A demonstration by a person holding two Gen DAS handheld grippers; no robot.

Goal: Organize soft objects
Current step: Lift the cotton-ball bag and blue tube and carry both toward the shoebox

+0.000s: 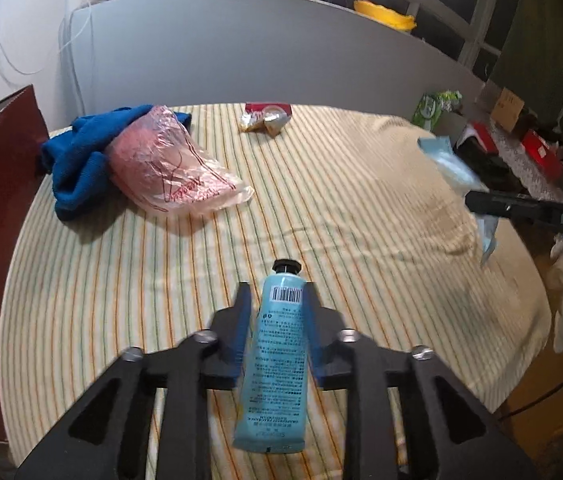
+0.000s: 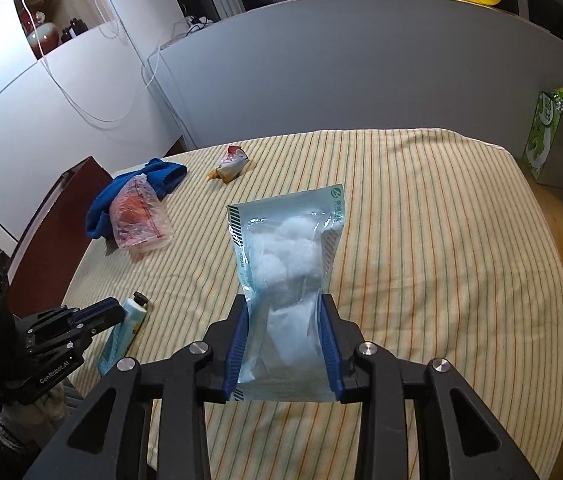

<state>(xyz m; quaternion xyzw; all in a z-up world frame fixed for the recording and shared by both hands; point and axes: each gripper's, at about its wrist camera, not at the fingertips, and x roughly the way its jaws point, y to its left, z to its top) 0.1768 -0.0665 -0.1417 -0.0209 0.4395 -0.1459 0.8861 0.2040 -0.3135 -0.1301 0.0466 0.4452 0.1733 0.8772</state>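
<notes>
Both jaws are closed on something: the left gripper (image 1: 277, 304) clamps a blue cream tube (image 1: 275, 360), cap pointing forward, and the right gripper (image 2: 284, 312) clamps a bag of cotton balls (image 2: 287, 256). Far ahead of the jaws, to the left, a pink plastic bag (image 1: 165, 160) lies on a blue knit cloth (image 1: 81, 156) on the striped tablecloth (image 1: 321, 208).

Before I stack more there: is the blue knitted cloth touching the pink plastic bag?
Touching. The left wrist view shows the pink plastic bag lying against and partly over the blue knitted cloth, no gap.
</notes>
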